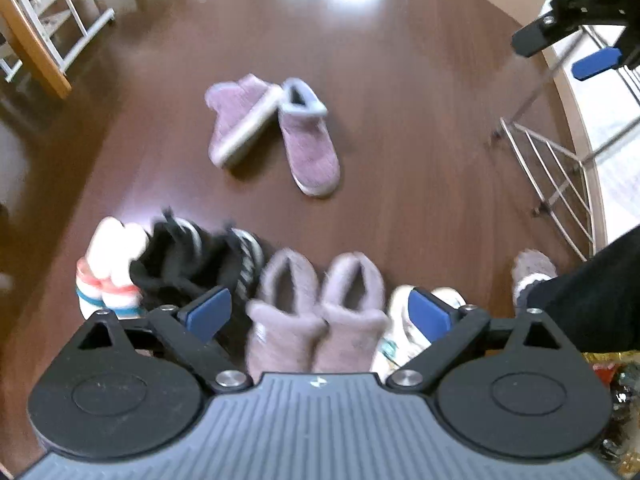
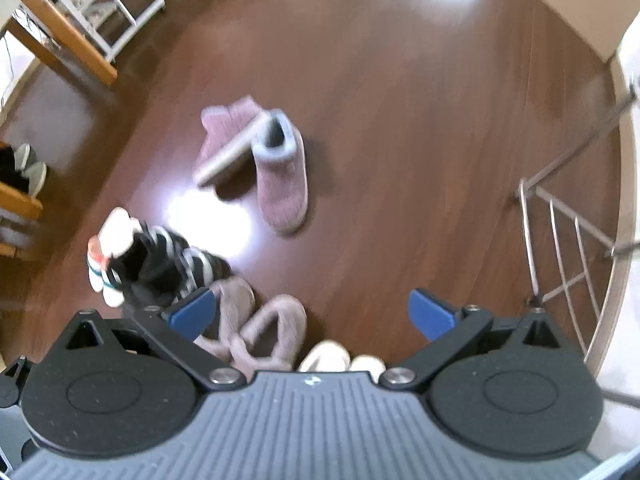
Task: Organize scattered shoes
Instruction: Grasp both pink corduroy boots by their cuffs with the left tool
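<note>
Left wrist view: left fingers point(image 1: 320, 314) spread wide, empty, above row of grey fleece slippers point(image 1: 316, 312). Right fingers point(image 2: 312, 314) also wide, empty. Beyond both fingertips, well apart on dark wood floor point(image 1: 400, 80): mauve knitted ankle boots point(image 1: 276, 132), one upright, long axis towards fingers, other tipped on side, touching. Neither hand clearly nearer. Motion blur; row partly hidden.

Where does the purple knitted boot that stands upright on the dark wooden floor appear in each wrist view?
Left wrist view: the upright purple knitted boot is just above centre, right of its tipped-over twin.
Right wrist view: the boot is left of centre, again right of the twin.
Shared landmark: the metal wire rack at the right edge.
</note>
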A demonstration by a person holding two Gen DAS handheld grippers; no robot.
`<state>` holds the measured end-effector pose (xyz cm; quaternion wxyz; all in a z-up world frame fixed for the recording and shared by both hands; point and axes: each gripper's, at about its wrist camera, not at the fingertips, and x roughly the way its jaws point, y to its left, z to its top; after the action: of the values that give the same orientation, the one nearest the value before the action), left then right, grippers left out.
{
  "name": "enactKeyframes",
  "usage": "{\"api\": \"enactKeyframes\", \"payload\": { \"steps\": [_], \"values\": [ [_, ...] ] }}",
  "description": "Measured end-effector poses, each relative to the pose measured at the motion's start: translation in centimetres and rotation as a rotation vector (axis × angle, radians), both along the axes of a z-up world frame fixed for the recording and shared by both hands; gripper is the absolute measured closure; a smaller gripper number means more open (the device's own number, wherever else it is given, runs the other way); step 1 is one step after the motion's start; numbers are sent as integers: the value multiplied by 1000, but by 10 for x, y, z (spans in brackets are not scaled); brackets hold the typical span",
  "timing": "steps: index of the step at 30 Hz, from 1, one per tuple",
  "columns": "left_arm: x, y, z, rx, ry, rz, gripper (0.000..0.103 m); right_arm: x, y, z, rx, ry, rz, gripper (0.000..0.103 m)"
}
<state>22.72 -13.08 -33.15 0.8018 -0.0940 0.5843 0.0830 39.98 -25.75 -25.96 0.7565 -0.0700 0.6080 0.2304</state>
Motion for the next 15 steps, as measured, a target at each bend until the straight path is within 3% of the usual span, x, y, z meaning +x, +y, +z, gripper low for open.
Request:
{"api": "enactKeyframes", "payload": {
  "steps": [4,7,10,13,15],
  "values": [
    [56,65,-23,-9,4,23,5,36,28,-3,46,-20,-35,1],
    [94,100,-46,-5,37,30,5,80,61,-41,110,31,-50,1],
    [136,133,-78,-23,87,120,5,117,90,-88,150,122,-50,1],
    [173,160,-122,-67,86,181,3,144,121,-125,153,159,18,1],
    [203,176,-165,-75,84,165,3,156,130,-146,152,155,15,1]
  ]
}}
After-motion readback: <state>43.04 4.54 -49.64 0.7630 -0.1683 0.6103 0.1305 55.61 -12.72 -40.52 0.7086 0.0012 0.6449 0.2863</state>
